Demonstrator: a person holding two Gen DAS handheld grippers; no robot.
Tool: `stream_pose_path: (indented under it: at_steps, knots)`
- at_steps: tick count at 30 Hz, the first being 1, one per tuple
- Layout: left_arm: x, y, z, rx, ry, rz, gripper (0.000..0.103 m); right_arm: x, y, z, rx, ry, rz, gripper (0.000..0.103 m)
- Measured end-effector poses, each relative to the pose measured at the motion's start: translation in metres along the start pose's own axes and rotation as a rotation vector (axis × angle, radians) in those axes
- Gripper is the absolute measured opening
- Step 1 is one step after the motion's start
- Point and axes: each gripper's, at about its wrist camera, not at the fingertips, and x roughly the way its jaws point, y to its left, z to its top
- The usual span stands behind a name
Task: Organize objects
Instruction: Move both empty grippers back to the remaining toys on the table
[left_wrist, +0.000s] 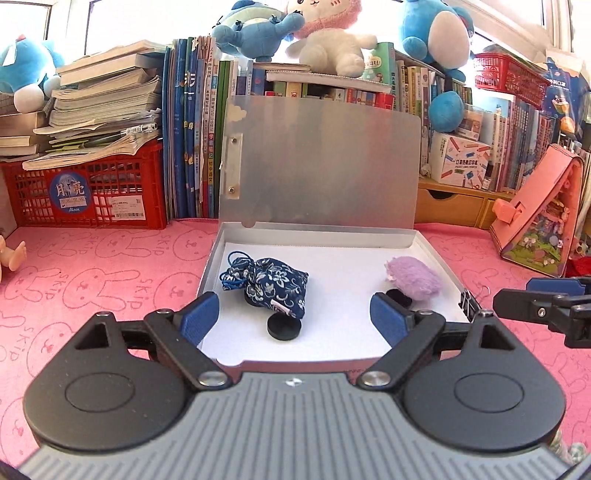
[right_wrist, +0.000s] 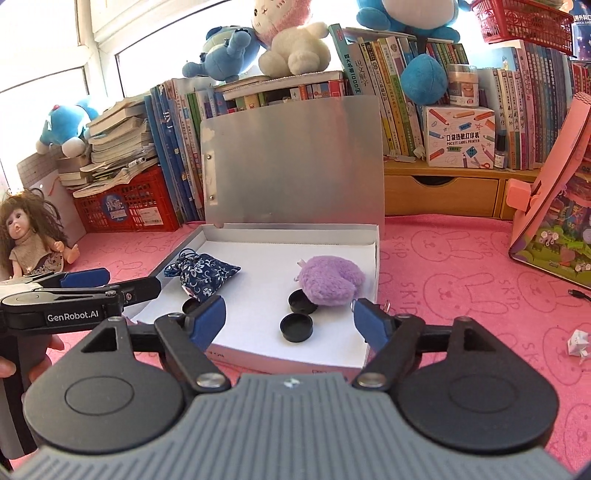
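I see my right tongs (right_wrist: 288, 317) spread wide and empty above the open white box (right_wrist: 373, 258). Inside it lie a blue floral pouch (right_wrist: 207, 275), a purple plush (right_wrist: 330, 280) and three black caps (right_wrist: 296, 326).

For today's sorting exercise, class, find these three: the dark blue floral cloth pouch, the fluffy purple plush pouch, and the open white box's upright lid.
Dark blue floral cloth pouch (left_wrist: 275, 286), left wrist view, middle of its body.
Fluffy purple plush pouch (right_wrist: 328, 280), right wrist view, centre of the fur.
Upright grey lid (left_wrist: 321, 162), left wrist view, inner face.
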Motion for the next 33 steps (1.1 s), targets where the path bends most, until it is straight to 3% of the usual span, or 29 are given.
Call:
stream_pose_path:
  at_steps: [8, 15, 24, 33]
  knots:
    - [-0.047, -0.006, -0.043, 0.042, -0.021, -0.014, 0.092, -0.045, 0.006, -0.037, -0.064, -0.062, 0.006, 0.090]
    - [-0.076, -0.006, -0.082, 0.052, -0.043, 0.019, 0.092, -0.067, 0.012, -0.081, -0.121, -0.069, -0.030, 0.093]
    - [-0.103, -0.001, -0.126, 0.030, -0.126, 0.055, 0.092, -0.078, 0.017, -0.131, -0.115, -0.051, -0.083, 0.096]
    - [-0.097, 0.007, -0.150, -0.016, -0.087, 0.079, 0.092, -0.065, 0.018, -0.153, -0.122, -0.026, -0.155, 0.098]
